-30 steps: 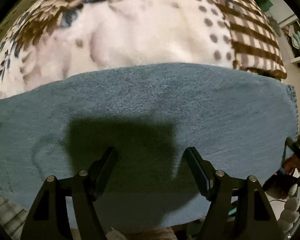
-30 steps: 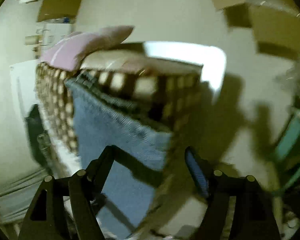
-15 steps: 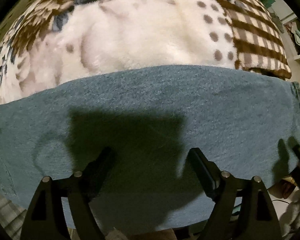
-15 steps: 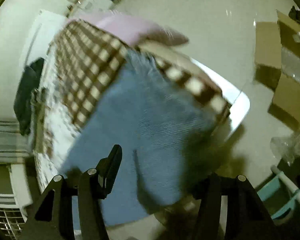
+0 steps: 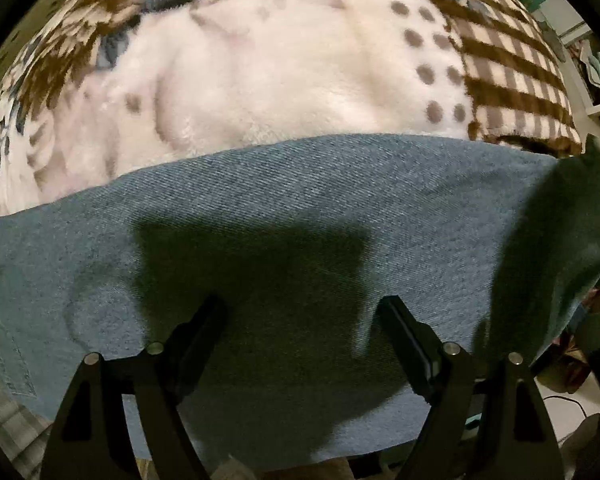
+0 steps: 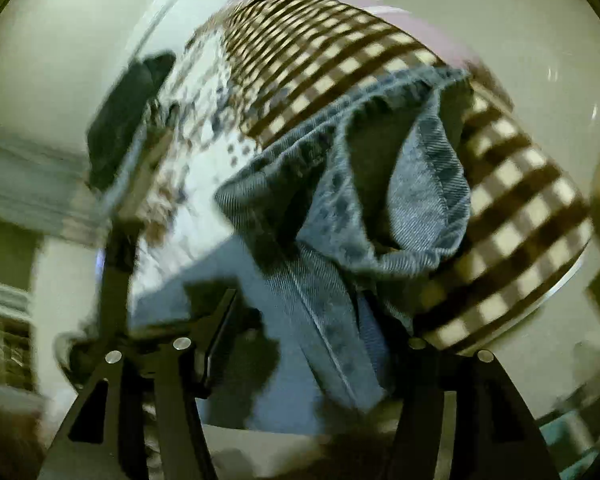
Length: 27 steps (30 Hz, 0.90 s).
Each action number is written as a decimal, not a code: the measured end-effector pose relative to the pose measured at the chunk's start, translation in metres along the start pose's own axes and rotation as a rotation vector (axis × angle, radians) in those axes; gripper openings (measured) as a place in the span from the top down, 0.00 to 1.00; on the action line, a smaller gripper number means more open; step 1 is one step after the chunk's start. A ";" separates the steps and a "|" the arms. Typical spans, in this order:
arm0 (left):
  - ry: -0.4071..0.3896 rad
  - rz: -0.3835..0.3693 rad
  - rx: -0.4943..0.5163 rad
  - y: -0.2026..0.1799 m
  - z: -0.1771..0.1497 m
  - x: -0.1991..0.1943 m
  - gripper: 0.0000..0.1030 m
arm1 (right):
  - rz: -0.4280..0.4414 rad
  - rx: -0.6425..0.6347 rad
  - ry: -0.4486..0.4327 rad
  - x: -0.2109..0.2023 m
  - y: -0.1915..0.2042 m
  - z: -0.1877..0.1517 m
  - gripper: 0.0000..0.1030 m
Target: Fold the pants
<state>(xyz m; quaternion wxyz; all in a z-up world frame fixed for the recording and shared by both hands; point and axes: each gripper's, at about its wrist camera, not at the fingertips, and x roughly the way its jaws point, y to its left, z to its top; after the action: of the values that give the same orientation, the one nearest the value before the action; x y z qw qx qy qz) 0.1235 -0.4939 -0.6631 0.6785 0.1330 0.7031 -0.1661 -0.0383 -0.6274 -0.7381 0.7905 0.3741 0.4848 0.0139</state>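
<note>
Left wrist: my left gripper point(image 5: 300, 312) gapes empty over flat pants point(image 5: 300, 208), far edge on blanket point(image 5: 280, 72) | right gripper point(image 6: 316, 320) spread around lifted hem, grip unclear.

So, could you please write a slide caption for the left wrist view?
Open left claw poised over flat blue denim pants on a patterned fleece blanket.

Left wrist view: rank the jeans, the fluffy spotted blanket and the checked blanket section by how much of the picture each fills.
1. jeans and fluffy spotted blanket: about alike; the jeans lie nearer the camera, so unranked.
2. checked blanket section: clearly smallest.
</note>
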 end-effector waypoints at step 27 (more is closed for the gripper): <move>-0.009 -0.001 0.010 0.049 0.001 -0.007 0.22 | -0.351 0.432 -0.180 -0.071 -0.054 -0.002 0.29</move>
<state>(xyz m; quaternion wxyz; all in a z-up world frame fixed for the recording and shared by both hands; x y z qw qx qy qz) 0.1448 -0.4495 -0.6590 0.6809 0.1354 0.6993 -0.1703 -0.0955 -0.6923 -0.7179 0.7228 0.4437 0.4617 -0.2599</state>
